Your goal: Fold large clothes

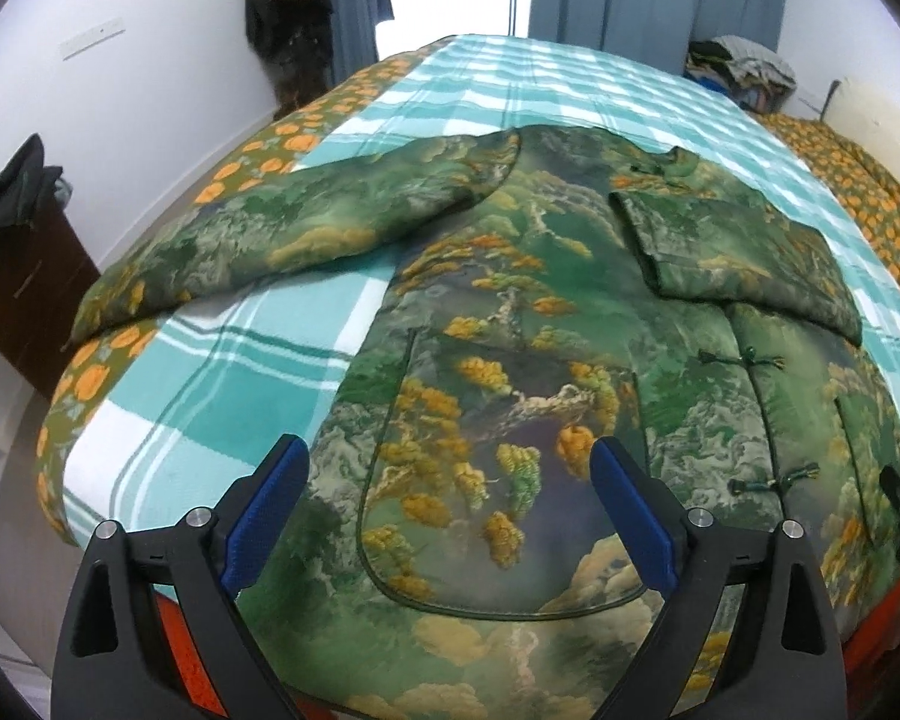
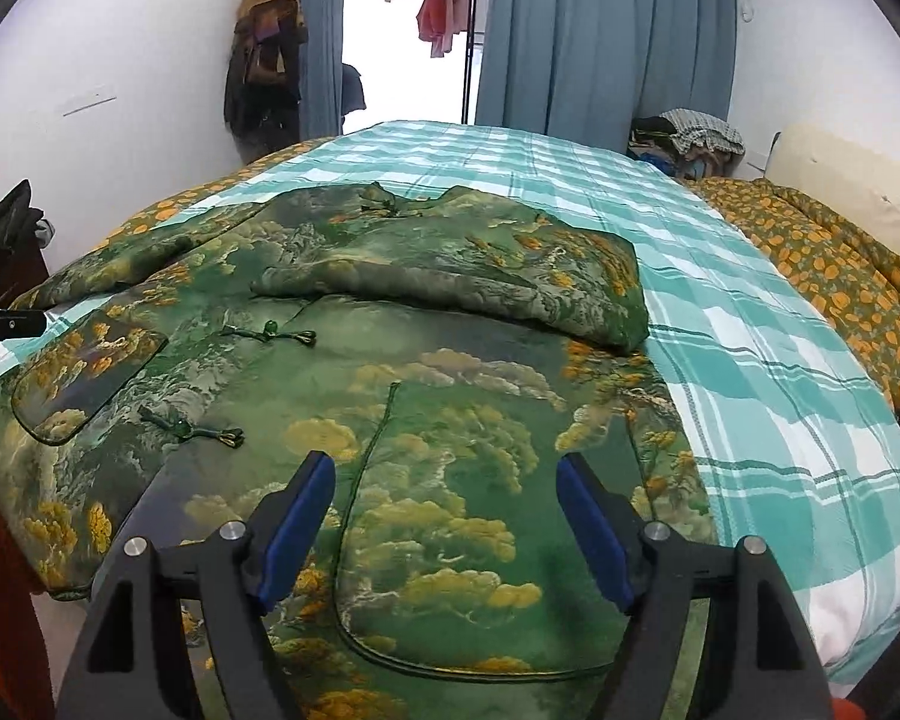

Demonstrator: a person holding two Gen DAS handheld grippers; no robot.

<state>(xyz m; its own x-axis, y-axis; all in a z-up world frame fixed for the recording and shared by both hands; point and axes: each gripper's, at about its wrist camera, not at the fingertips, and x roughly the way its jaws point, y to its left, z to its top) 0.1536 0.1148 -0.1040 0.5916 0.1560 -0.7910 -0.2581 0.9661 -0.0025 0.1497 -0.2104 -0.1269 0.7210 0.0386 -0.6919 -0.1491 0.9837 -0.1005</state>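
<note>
A large green padded jacket (image 1: 510, 312) with a yellow tree and cloud print lies front up on the bed, also seen in the right wrist view (image 2: 450, 408). Its right sleeve (image 2: 480, 282) is folded across the chest; its left sleeve (image 1: 282, 228) stretches out to the left. My left gripper (image 1: 450, 516) is open above the hem over the left patch pocket. My right gripper (image 2: 447, 528) is open above the hem over the right pocket. Neither holds anything.
The bed has a teal plaid sheet (image 2: 750, 360) over an orange-flowered cover (image 2: 822, 264). A clothes pile (image 2: 690, 138) sits at the far right. Clothes hang by the blue curtains (image 2: 600, 30). A dark cabinet (image 1: 24, 276) stands left of the bed.
</note>
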